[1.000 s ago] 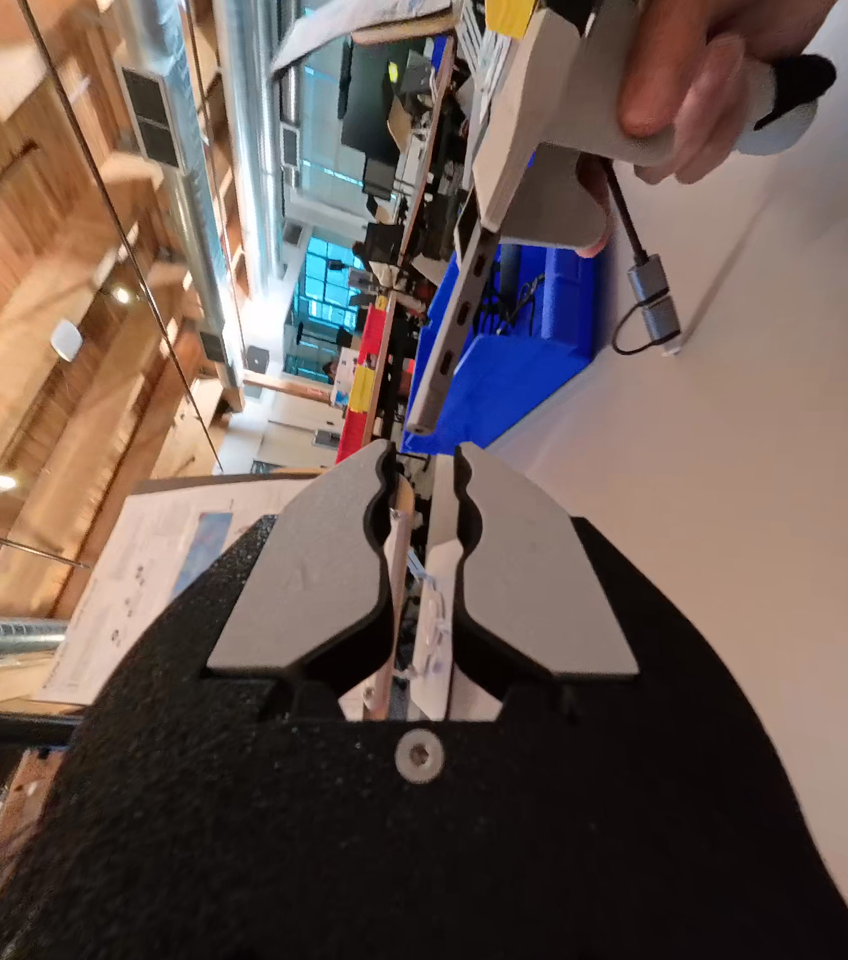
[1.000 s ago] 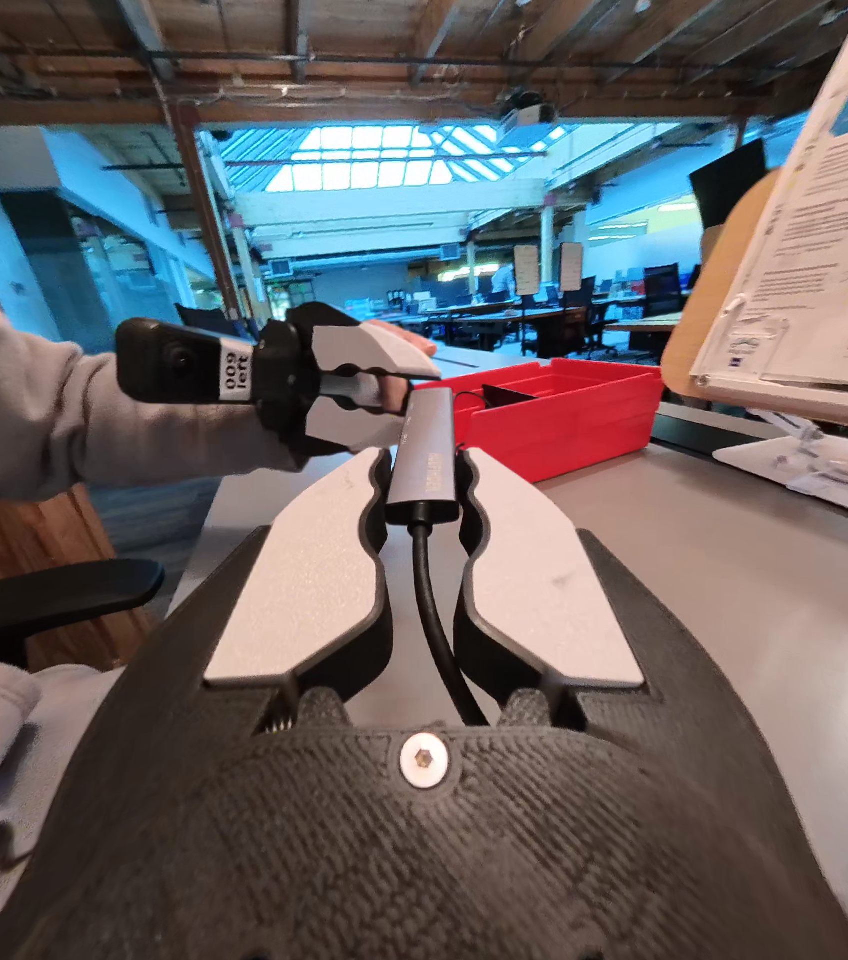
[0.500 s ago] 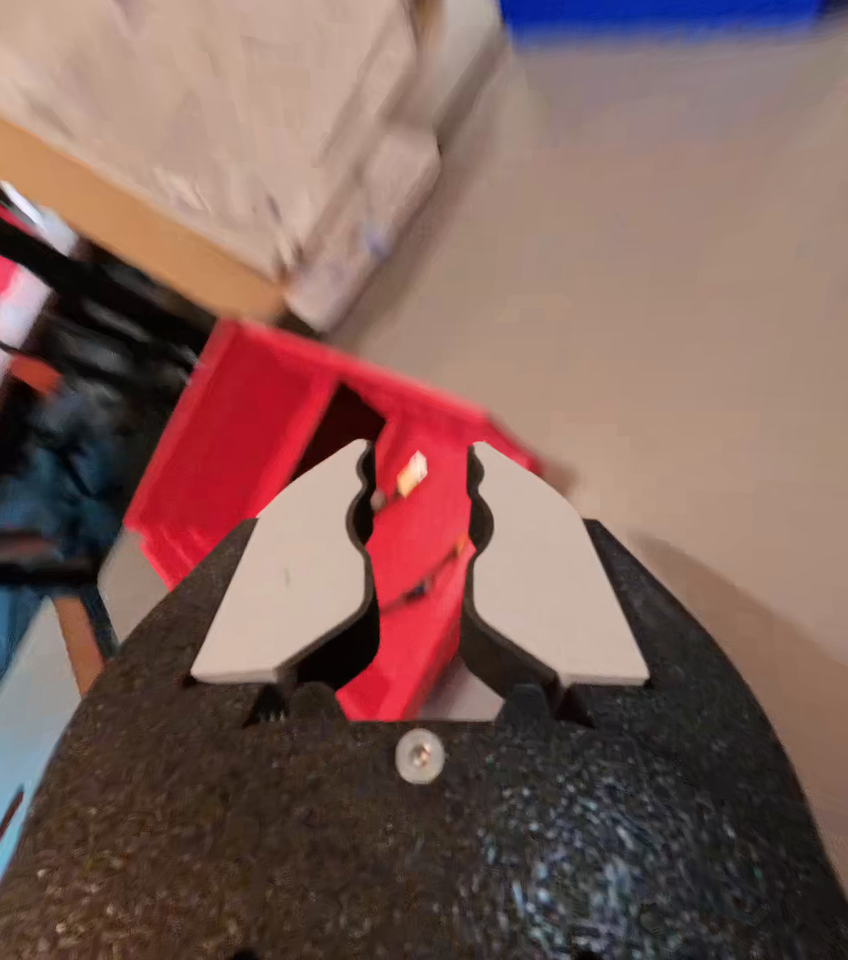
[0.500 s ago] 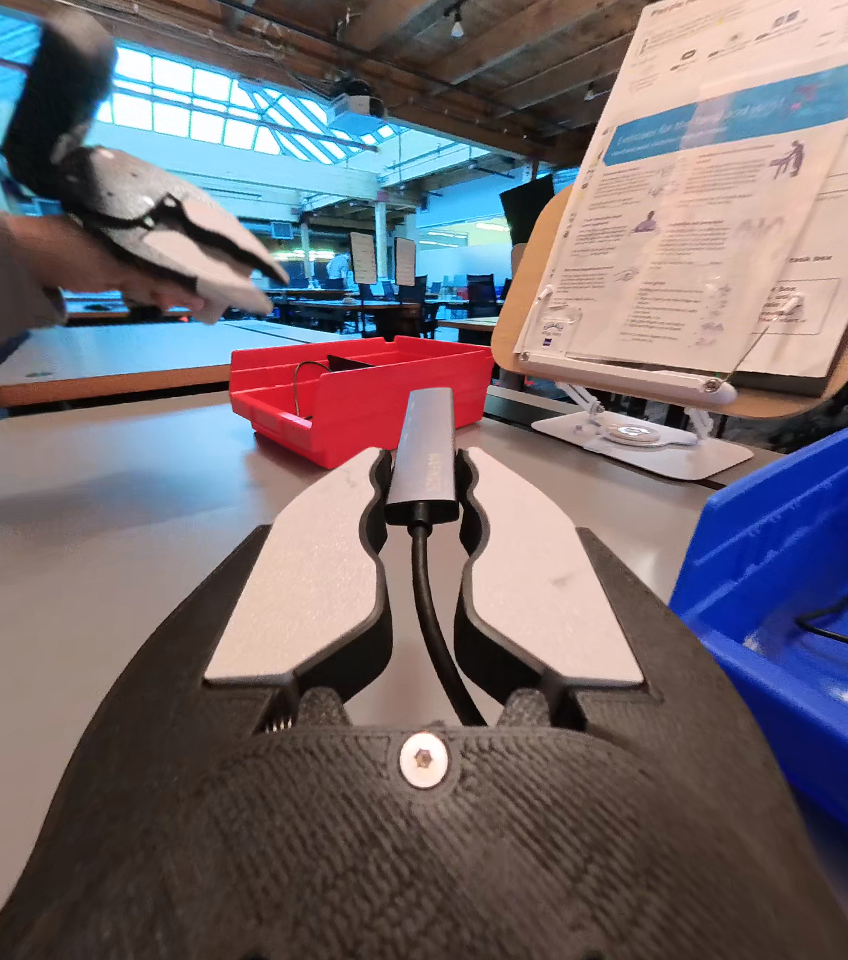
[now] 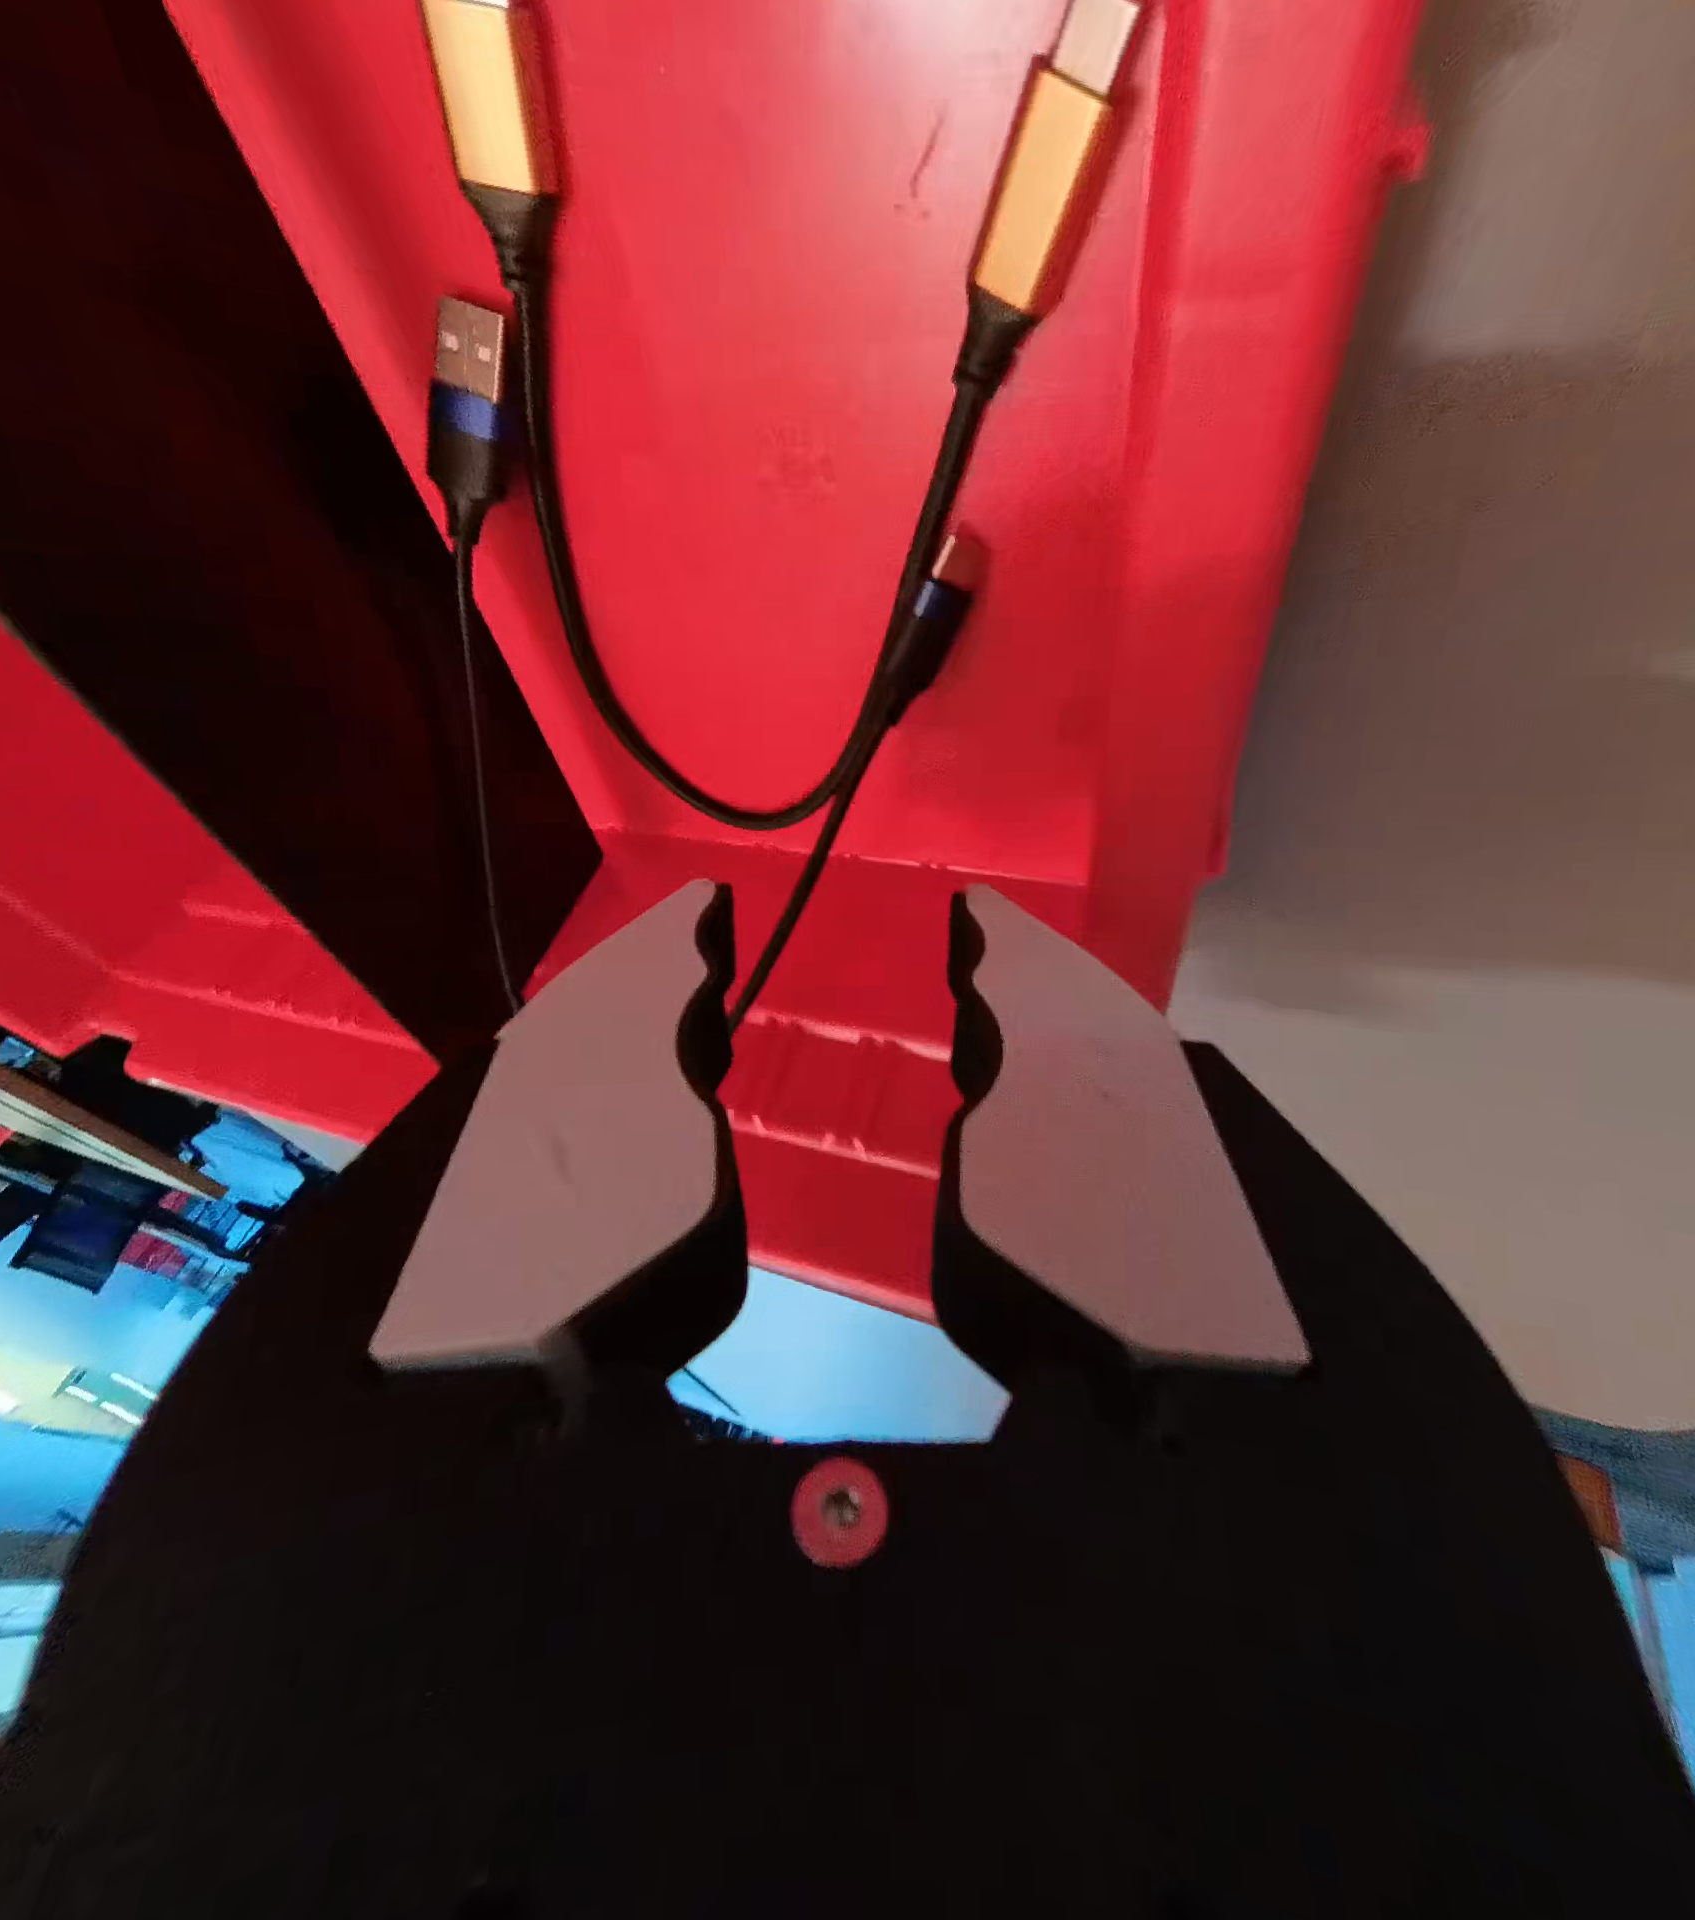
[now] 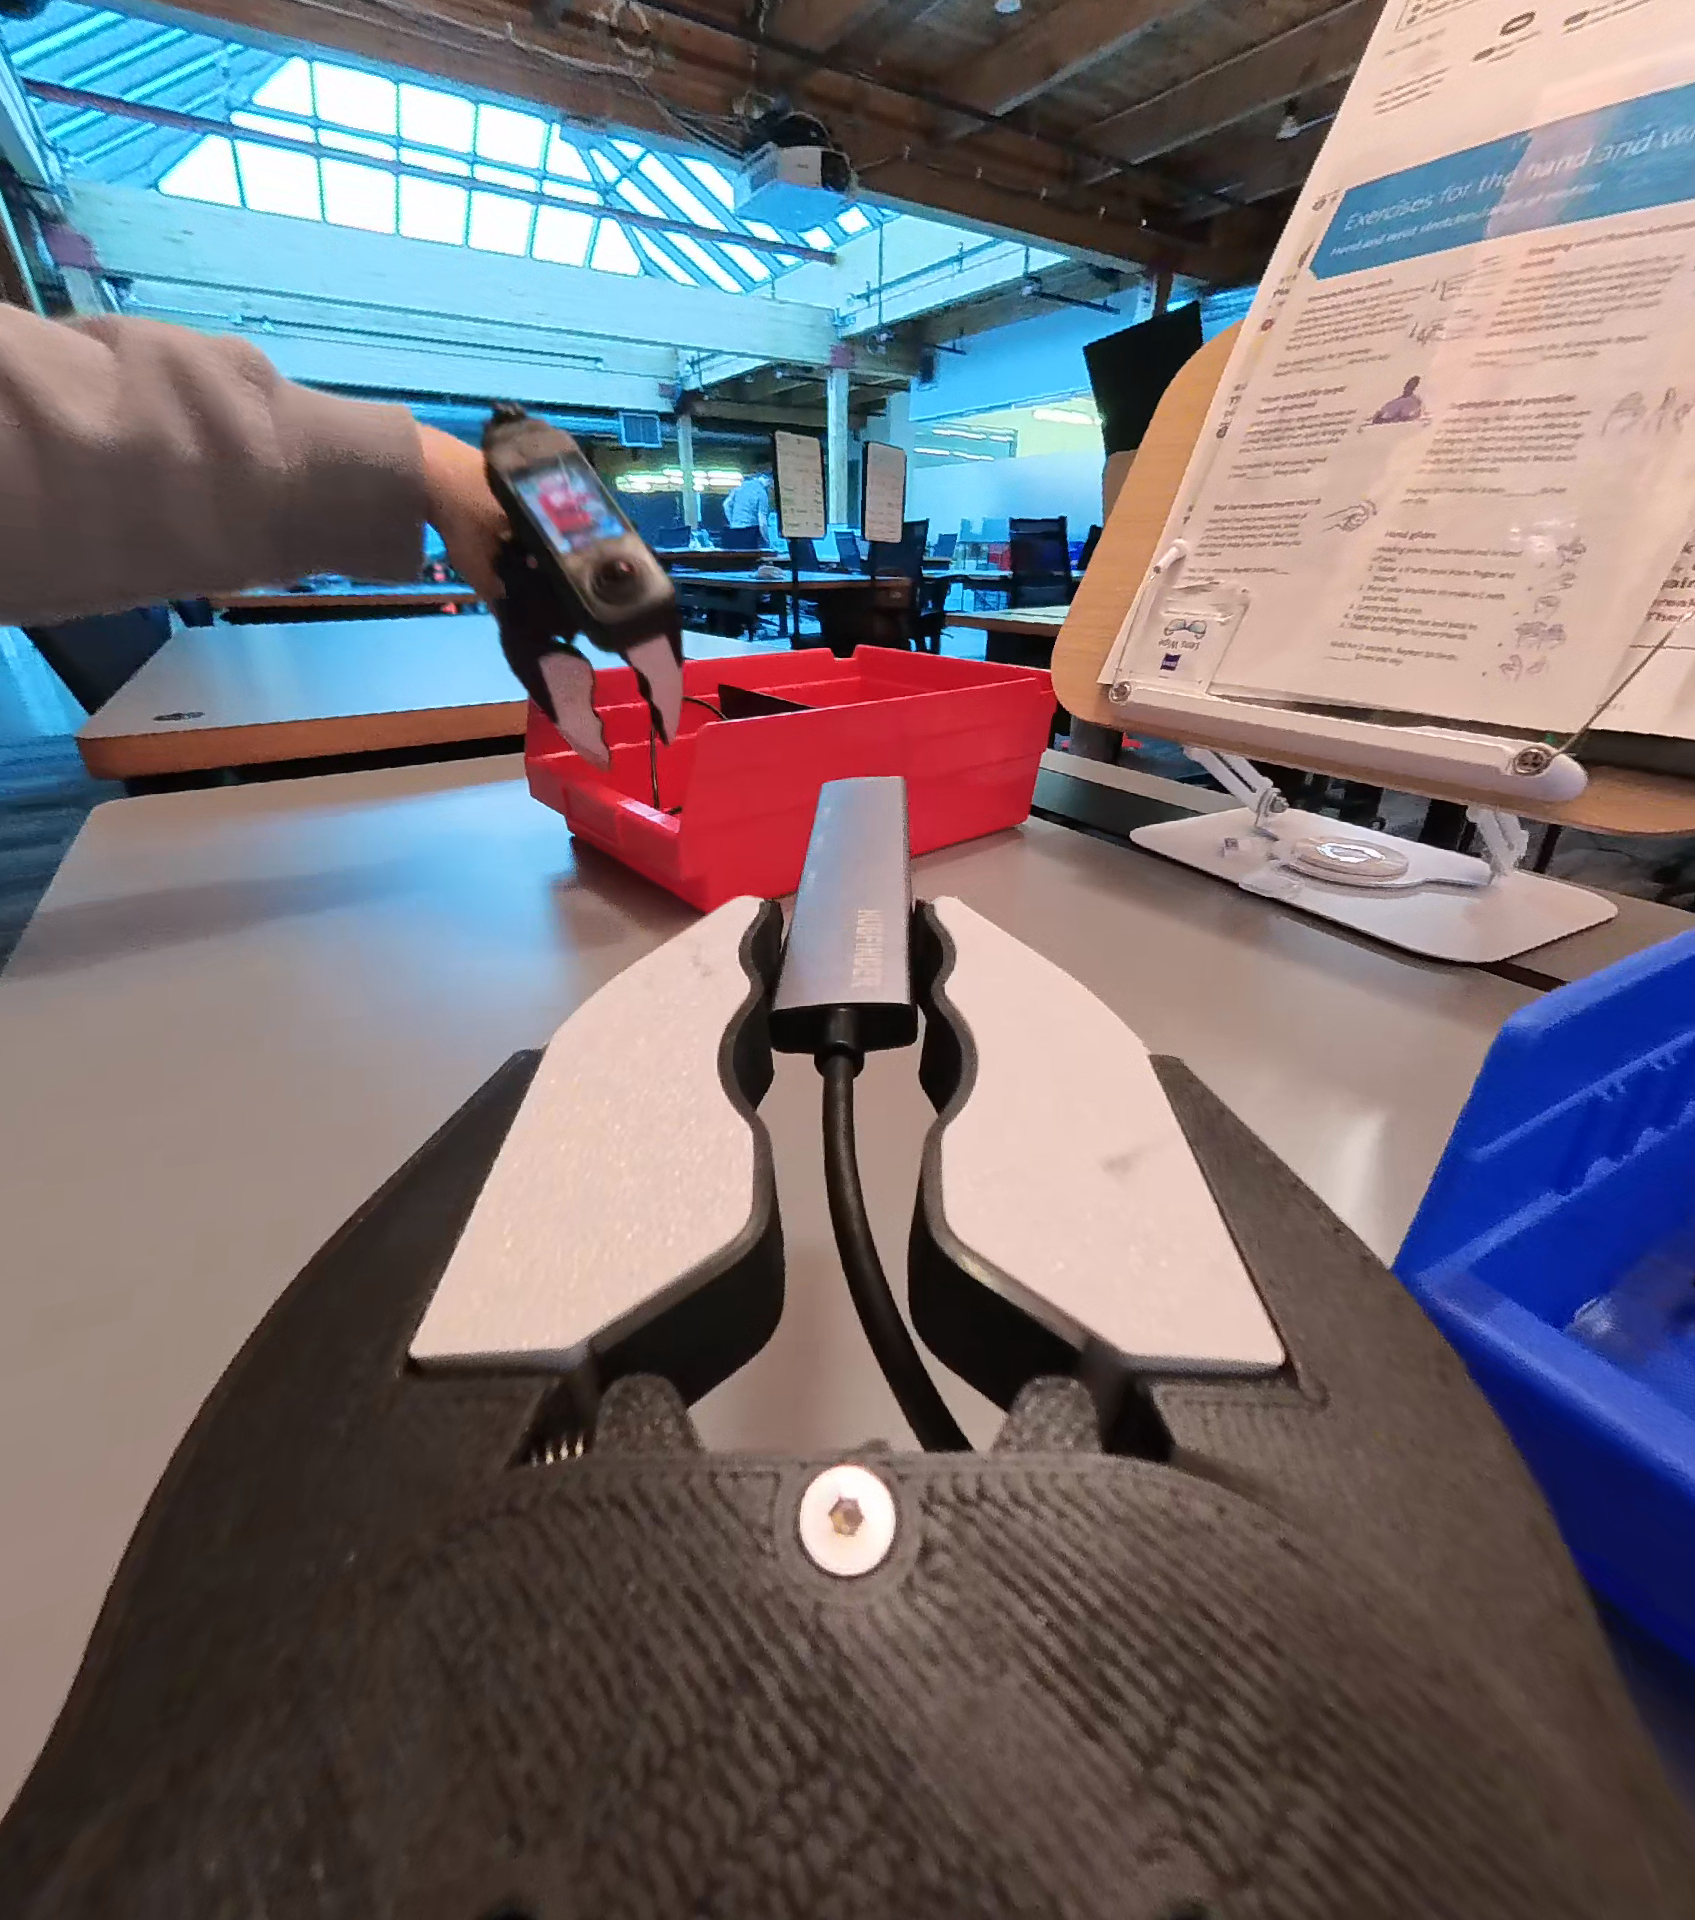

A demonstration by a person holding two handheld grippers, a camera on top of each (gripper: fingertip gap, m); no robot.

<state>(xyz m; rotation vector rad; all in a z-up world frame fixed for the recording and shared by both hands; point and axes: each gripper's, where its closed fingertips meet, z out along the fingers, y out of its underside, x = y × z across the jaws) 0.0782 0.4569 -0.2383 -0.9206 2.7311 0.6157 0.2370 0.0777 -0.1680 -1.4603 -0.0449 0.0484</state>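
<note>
My left gripper (image 5: 835,914) is open and empty, pointing down into a red bin (image 5: 822,312). In the bin lie a short black cable with gold plugs (image 5: 1030,208) and a thin black cable with blue-banded plugs (image 5: 469,416). The thin cable runs up between my fingers. My right gripper (image 6: 845,914) is shut on a grey USB hub (image 6: 853,894), whose black cord runs back between the fingers. It is held above the grey table (image 6: 251,987). In the right wrist view the left gripper (image 6: 614,696) hangs over the red bin (image 6: 822,769).
A blue bin (image 6: 1601,1247) with a black cable stands at the right. A wooden document stand with printed sheets (image 6: 1445,520) on a white base (image 6: 1373,883) is behind the red bin. A black divider (image 5: 199,520) splits the red bin. A person's sleeve (image 6: 147,468) reaches in from the left. The left gripper's tips are roughly 40 cm from the right gripper's.
My left gripper swung from beside the hub over to the red bin, tipped down into it and opened wider. My right gripper has kept hold of the hub and turned right.
</note>
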